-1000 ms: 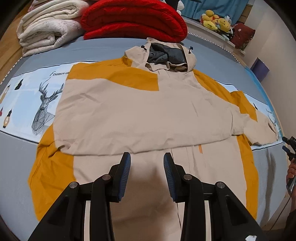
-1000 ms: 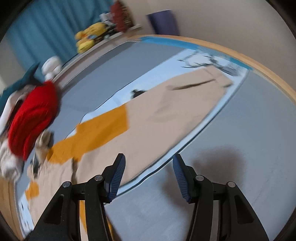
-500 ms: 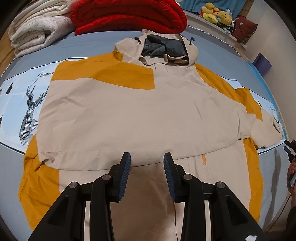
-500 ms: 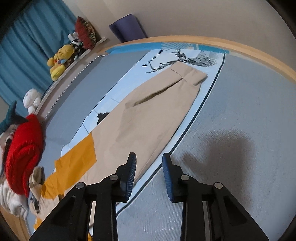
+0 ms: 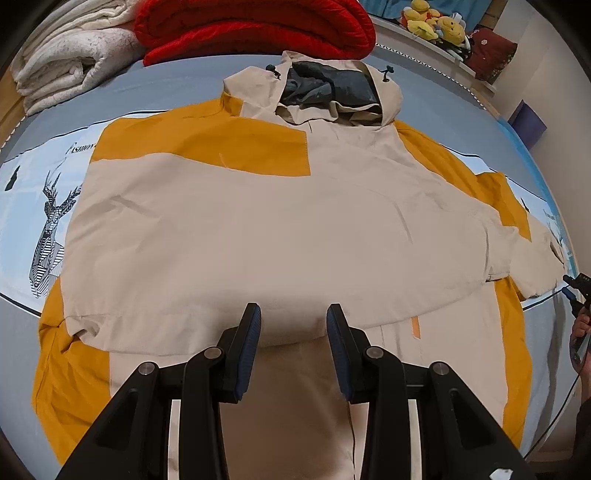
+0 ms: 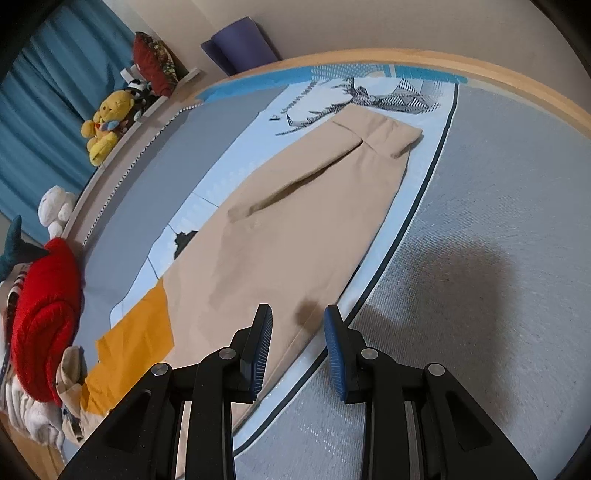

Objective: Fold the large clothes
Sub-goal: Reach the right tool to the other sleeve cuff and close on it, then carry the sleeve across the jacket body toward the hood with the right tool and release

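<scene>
A wide bed [image 5: 258,70] with a grey cover fills both views, and a pale blue printed strip [image 5: 33,192] with a deer drawing runs across it. On the bed lies the jacket [image 5: 258,236], beige with orange panels, spread flat with the hood [image 5: 325,88] at the far end. One sleeve is folded across the body. The other sleeve [image 6: 295,229] lies stretched out along the blue strip toward the edge of the bed.

Behind the hood there is a folded red blanket [image 5: 255,26], and beside it a pile of white blankets [image 5: 70,59]. Some yellow plush toys [image 6: 107,122] sit on a shelf near the blue curtain.

The left gripper [image 5: 293,325] hangs above the lower edge of the folded sleeve, its jaws parted with nothing between them. The right gripper [image 6: 298,325] hangs above the near edge of the stretched sleeve, jaws also parted and holding nothing.
</scene>
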Available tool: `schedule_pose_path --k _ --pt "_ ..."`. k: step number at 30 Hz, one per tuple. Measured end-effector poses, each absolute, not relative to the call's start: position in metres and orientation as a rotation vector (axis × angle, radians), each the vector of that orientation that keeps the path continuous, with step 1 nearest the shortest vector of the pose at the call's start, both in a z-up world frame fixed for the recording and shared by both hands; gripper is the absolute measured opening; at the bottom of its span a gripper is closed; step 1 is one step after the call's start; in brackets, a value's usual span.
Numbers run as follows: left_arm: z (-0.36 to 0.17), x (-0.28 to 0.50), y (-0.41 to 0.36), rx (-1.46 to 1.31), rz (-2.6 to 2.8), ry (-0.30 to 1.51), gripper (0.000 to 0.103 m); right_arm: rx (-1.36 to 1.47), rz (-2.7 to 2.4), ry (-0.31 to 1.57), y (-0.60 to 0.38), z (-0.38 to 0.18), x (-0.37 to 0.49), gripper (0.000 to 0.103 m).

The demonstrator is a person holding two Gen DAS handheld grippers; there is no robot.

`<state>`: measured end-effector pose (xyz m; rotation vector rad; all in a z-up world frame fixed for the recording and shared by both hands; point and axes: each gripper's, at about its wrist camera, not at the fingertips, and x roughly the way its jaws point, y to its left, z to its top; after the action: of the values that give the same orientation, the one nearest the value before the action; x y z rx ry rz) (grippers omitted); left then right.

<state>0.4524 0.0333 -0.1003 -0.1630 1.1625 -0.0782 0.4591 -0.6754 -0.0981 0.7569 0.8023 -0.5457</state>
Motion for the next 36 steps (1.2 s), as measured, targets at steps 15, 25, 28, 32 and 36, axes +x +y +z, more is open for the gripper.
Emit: schedule_pose_path --k 15,25,28,32,36 --pt "-0.105 0.457 0.043 -0.176 -0.067 1.173 0.034 0.860 -0.592 0.782 -0.695 -0.131 0.471 0.011" --pt "-0.095 0.456 0.049 -0.198 -0.064 1.155 0.034 0.676 -0.586 0.656 -0.661 -0.078 0.481 0.003" --pt "-0.088 0.455 0.052 -0.217 -0.065 1.142 0.034 0.577 -0.546 0.616 -0.632 -0.047 0.493 0.003" --pt "-0.073 0.454 0.062 -0.257 -0.062 1.112 0.034 0.477 -0.436 0.579 -0.574 -0.009 0.508 0.003" --pt "-0.057 0.450 0.074 -0.306 -0.050 1.083 0.034 0.397 -0.238 0.569 -0.482 0.022 0.520 0.003"
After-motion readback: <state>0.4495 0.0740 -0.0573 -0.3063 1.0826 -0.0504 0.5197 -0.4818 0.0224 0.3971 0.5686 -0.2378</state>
